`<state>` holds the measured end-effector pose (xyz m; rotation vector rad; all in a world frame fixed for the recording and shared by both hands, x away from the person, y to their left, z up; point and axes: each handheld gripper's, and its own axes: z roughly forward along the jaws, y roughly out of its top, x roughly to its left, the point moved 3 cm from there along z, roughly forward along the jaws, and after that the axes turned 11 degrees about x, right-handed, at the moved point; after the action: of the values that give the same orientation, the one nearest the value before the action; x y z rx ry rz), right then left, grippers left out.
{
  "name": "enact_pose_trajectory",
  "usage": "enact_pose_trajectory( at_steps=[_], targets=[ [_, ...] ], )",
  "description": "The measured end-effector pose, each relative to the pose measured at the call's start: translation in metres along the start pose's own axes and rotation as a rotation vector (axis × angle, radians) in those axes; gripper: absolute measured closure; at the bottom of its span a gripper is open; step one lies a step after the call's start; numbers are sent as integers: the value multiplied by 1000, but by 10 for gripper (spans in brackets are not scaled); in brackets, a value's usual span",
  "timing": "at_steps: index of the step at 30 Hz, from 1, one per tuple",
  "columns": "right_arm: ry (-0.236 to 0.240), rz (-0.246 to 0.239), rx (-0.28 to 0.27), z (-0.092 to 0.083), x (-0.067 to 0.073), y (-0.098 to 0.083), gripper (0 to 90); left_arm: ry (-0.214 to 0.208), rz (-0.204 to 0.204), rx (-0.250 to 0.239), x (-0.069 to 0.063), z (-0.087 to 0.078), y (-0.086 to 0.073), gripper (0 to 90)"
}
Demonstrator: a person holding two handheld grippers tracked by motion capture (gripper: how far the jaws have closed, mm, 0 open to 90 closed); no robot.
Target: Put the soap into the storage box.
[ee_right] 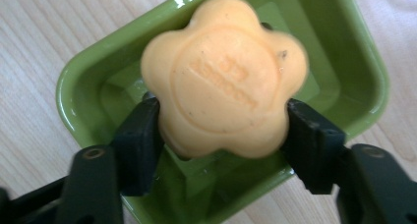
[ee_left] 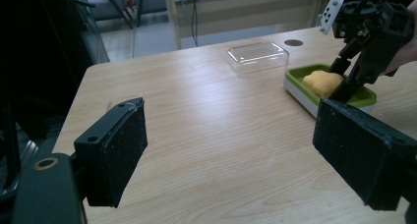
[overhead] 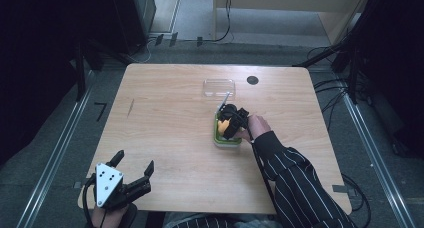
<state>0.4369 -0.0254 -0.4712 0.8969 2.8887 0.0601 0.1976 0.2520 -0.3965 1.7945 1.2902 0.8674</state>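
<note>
Right gripper (ee_right: pixel 223 135): fingers (ee_right: pixel 140 140) flank flower-shaped orange soap (ee_right: pixel 223 81) at 9 and 3 o'clock, pads at its sides; whether pressing or just released, cannot tell. Soap sits inside green dish (ee_right: pixel 78 86), white base under it. Dish on wooden surface (overhead: pixel 165 138), right of centre. Clear lid (overhead: pixel 219 87) lies at 12 o'clock from dish, apart. Dark round hole (overhead: pixel 252 80) at 3 o'clock from lid. Left gripper (overhead: pixel 132 165): fingers spread wide, holding nothing, near surface edge at 7 o'clock from dish, well apart.
</note>
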Motion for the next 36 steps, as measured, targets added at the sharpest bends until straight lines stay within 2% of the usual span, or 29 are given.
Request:
enact_pose_trajectory(
  at_steps=[7,12,17,24,36],
  targets=[
    [-6,4,-15,-6,0,-2,301,-4,1,-2,-1,0,0,137],
    [-16,3,-24,-13,1,-6,218,-6,1,-2,-1,1,1,137],
    [-18,29,-24,-25,1,-16,138,-10,6,1,-2,3,2,137],
    [0,49,-25,-31,2,-26,110,-13,4,-3,-3,3,3,137],
    [0,69,-16,-36,0,-48,94,-28,12,-5,-6,8,5,137]
  ],
)
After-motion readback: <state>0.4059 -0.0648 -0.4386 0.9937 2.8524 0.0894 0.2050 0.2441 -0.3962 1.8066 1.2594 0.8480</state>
